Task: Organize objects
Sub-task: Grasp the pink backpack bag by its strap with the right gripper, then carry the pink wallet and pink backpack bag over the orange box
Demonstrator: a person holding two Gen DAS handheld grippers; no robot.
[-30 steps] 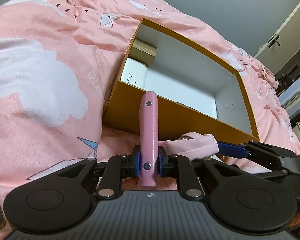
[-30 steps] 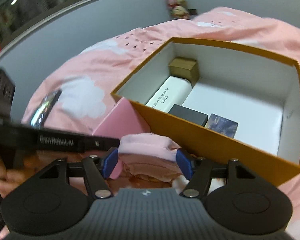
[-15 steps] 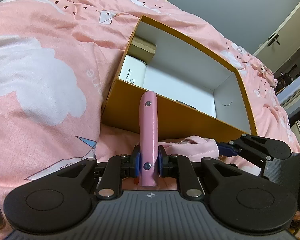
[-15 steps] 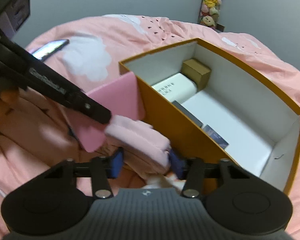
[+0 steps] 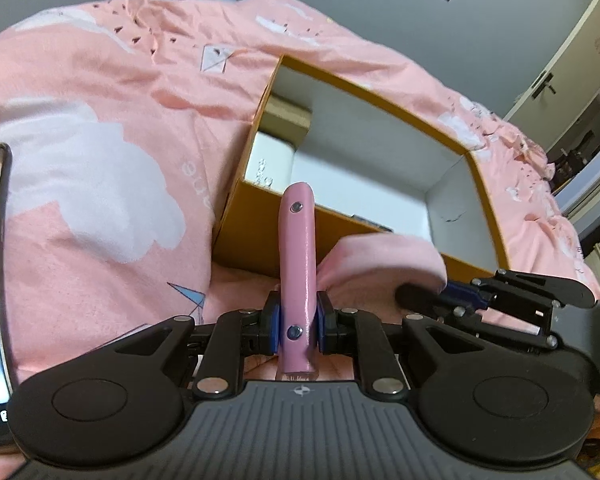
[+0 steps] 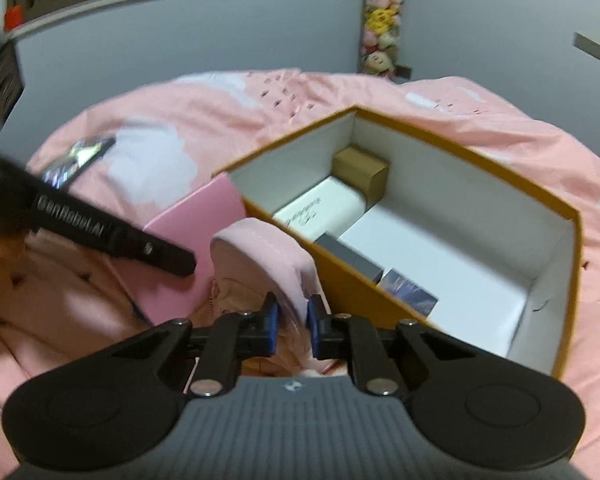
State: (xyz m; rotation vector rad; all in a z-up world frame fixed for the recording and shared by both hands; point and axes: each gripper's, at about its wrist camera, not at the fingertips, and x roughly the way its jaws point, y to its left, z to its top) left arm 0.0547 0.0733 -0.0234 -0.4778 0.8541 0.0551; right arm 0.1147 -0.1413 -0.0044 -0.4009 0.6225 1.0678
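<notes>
Left gripper [image 5: 297,322] clamps the pink case [image 5: 296,264] edge-on, long axis pointing toward the orange box [image 5: 260,224]; right gripper [image 6: 291,330] pinches pink cloth [image 6: 268,256].

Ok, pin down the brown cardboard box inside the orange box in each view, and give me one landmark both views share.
Left wrist: the brown cardboard box sits upper centre, in the far left corner of the orange box.
Right wrist: the brown cardboard box sits right of centre, in the orange box's far corner.
Shared landmark: the white carton directly beside it.
</notes>
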